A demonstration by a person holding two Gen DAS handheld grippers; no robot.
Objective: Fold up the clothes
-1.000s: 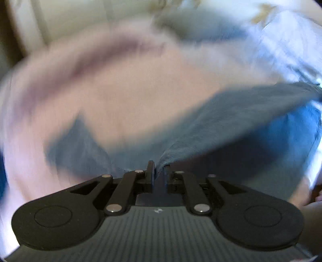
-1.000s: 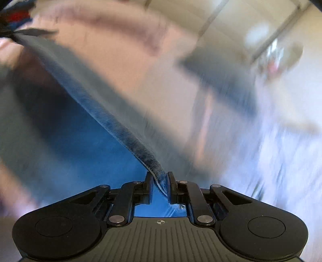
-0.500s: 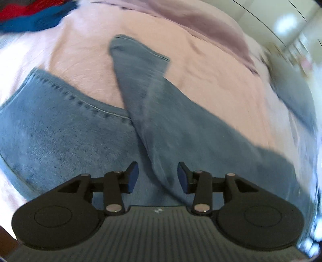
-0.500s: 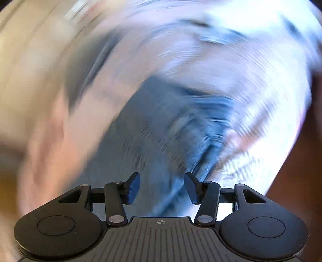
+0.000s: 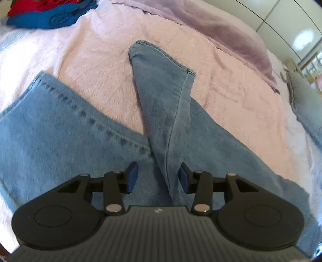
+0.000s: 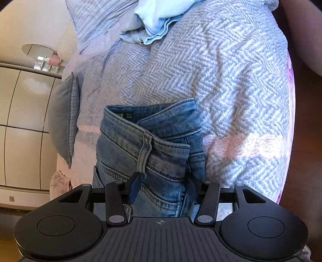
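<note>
A pair of blue jeans (image 5: pixel 60 129) lies on a pink bedspread (image 5: pixel 104 66). In the left wrist view one leg (image 5: pixel 163 96) is twisted and crosses over the other, its hem pointing away. My left gripper (image 5: pixel 158 177) is open, its jaws either side of that twisted leg. In the right wrist view the jeans' waistband (image 6: pixel 149 139) with a belt loop lies folded over on a herringbone blanket (image 6: pixel 221 76). My right gripper (image 6: pixel 164 189) is open just above the waistband.
Red and blue clothes (image 5: pixel 46 14) are piled at the far left of the bed. A purple cover (image 5: pixel 221 30) lies beyond the jeans. A light blue garment (image 6: pixel 153 22) sits on the blanket, a grey cushion (image 6: pixel 64 119) and cupboard doors (image 6: pixel 20 121) at left.
Both grippers were shut on the jeans' edge a second ago. Both have opened and let the jeans drop onto the bed. The right gripper has swung toward the waistband.
</note>
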